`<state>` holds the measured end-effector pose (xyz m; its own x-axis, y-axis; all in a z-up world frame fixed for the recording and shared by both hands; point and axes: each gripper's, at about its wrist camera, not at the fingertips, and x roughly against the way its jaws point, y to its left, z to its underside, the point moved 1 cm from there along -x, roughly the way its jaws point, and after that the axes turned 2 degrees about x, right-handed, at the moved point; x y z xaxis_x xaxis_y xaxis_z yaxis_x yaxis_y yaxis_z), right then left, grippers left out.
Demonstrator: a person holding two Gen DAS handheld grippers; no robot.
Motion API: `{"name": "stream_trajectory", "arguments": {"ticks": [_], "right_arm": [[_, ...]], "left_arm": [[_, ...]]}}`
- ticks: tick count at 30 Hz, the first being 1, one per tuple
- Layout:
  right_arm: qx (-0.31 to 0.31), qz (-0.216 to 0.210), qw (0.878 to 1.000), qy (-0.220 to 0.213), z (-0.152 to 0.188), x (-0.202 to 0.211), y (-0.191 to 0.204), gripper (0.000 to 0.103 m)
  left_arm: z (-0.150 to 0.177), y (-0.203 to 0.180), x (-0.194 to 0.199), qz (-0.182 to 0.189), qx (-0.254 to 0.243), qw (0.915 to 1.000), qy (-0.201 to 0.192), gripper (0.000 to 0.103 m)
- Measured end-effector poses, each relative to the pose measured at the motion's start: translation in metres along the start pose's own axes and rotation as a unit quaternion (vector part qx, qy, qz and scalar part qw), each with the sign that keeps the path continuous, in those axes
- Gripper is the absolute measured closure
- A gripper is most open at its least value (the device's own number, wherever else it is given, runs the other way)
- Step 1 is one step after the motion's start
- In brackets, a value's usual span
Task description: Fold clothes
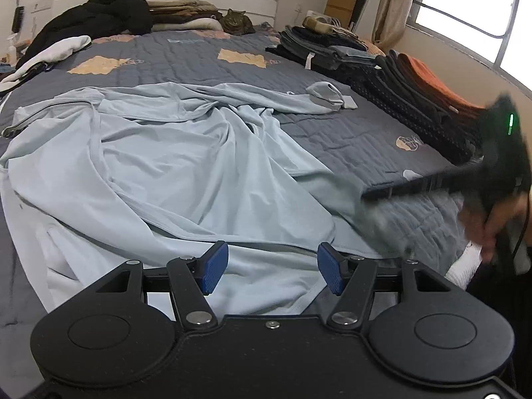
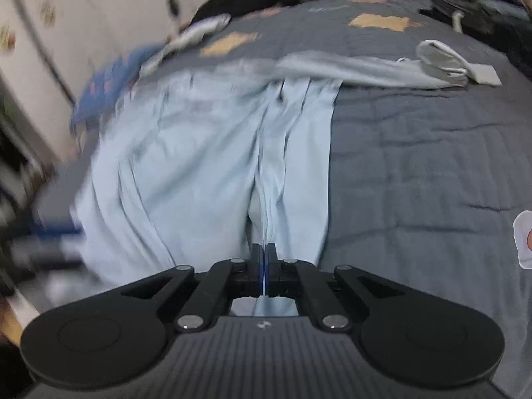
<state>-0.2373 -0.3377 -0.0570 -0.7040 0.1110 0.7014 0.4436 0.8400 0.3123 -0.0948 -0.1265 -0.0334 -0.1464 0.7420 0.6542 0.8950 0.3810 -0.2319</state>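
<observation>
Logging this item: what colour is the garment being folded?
Pale blue garment, plain; clearest in the left wrist view.

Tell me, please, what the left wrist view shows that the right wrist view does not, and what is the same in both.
Only the left wrist view shows the open left gripper, a cat by the headboard, folded stacks and a window. Only the right wrist view shows the right gripper shut on the hem of the light blue garment. Both show that garment, its grey cuff and the grey quilt.
</observation>
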Motion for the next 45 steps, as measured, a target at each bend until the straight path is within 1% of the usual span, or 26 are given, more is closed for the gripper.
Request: {"name": "stream_trajectory", "arguments": {"ticks": [2,4,7,8,10,12,15,17,19,21,22,24,25,26,27,28,30,32,34,36,37,39,41,43,44,45], "right_arm": [[-0.029,-0.021,0.999,-0.033,-0.026,0.017,-0.002,0.102],[-0.043,-0.04,0.996,-0.069,-0.055,0.036,0.002,0.102],[-0.029,-0.062,0.991,-0.115,-0.099,0.059,0.022,0.102],[-0.017,-0.071,0.991,-0.112,-0.108,0.058,0.033,0.102],[0.006,-0.088,0.99,-0.105,-0.126,0.054,0.056,0.102],[0.03,-0.096,0.993,-0.067,-0.128,0.032,0.081,0.102],[0.058,-0.113,0.991,0.035,-0.109,-0.024,0.111,0.1],[0.056,-0.121,0.988,0.074,-0.092,-0.051,0.116,0.099],[0.035,-0.125,0.988,0.085,-0.085,-0.057,0.112,0.098],[0.021,-0.14,0.988,0.063,-0.086,-0.043,0.104,0.097],[0.019,-0.144,0.988,0.049,-0.088,-0.034,0.099,0.092],[0.051,-0.111,0.992,0.005,-0.093,-0.01,0.085,0.078],[0.068,-0.095,0.993,-0.018,-0.096,0.003,0.077,0.064],[0.098,-0.061,0.993,-0.036,-0.094,0.009,0.07,0.057],[0.138,-0.022,0.989,-0.046,-0.089,0.012,0.064,0.056],[0.174,0.008,0.984,-0.043,-0.081,0.01,0.059,0.056],[0.234,0.041,0.971,-0.006,-0.061,-0.006,0.05,0.056],[0.291,0.052,0.955,0.022,-0.037,-0.024,0.045,0.056],[0.36,0.058,0.931,0.031,-0.013,-0.037,0.047,0.056],[0.406,0.055,0.912,0.032,0.001,-0.043,0.051,0.057],[0.405,0.044,0.913,0.03,0.003,-0.044,0.052,0.057],[0.388,0.016,0.921,0.023,0.001,-0.043,0.05,0.056],[0.407,0.009,0.913,0.018,0.004,-0.044,0.054,0.056],[0.447,0.024,0.894,0.014,0.011,-0.051,0.058,0.056],[0.46,0.028,0.887,0.014,0.012,-0.057,0.059,0.056],[0.467,0.029,0.883,0.014,0.013,-0.058,0.058,0.056]], "left_arm": [[-0.001,0.0,0.002,0.001,-0.001,1.0,-0.002,0.044],[-0.001,-0.001,0.002,0.003,-0.003,1.0,-0.001,0.044],[-0.003,0.001,0.002,0.004,-0.002,1.0,-0.003,0.044],[-0.003,0.002,0.002,0.004,-0.001,1.0,-0.004,0.044],[-0.004,0.005,0.003,0.002,0.004,1.0,-0.007,0.044],[-0.004,0.009,0.004,-0.003,0.009,0.9999,-0.009,0.044],[-0.005,0.014,0.005,-0.01,0.014,0.9998,-0.011,0.041],[-0.006,0.015,0.005,-0.008,0.016,0.9998,-0.013,0.039],[-0.007,0.016,0.004,-0.007,0.019,0.9997,-0.015,0.039],[-0.008,0.017,0.004,-0.005,0.021,0.9996,-0.017,0.039],[-0.008,0.017,0.002,-0.006,0.021,0.9996,-0.016,0.039],[-0.009,0.015,-0.005,-0.009,0.02,0.9997,-0.012,0.039],[-0.009,0.014,-0.008,-0.009,0.019,0.9997,-0.008,0.039],[-0.009,0.013,-0.01,-0.008,0.018,0.9998,-0.006,0.039],[-0.009,0.012,-0.011,-0.008,0.017,0.9998,-0.005,0.039],[-0.009,0.012,-0.012,-0.009,0.016,0.9998,-0.003,0.039],[-0.009,0.011,-0.014,-0.01,0.015,0.9998,-0.001,0.039],[-0.009,0.011,-0.013,-0.012,0.015,0.9998,-0.001,0.039],[-0.009,0.011,-0.013,-0.014,0.016,0.9998,-0.003,0.039],[-0.009,0.011,-0.013,-0.015,0.017,0.9997,-0.003,0.039],[-0.01,0.011,-0.013,-0.015,0.018,0.9997,-0.003,0.039],[-0.01,0.01,-0.017,-0.016,0.015,0.9998,0.001,0.039],[-0.01,0.008,-0.02,-0.016,0.012,0.9998,0.005,0.039],[-0.01,0.005,-0.023,-0.014,0.007,0.9998,0.008,0.039],[-0.01,0.003,-0.024,-0.013,0.004,0.9999,0.009,0.039],[-0.011,0.002,-0.025,-0.012,0.003,0.9999,0.01,0.039]]}}
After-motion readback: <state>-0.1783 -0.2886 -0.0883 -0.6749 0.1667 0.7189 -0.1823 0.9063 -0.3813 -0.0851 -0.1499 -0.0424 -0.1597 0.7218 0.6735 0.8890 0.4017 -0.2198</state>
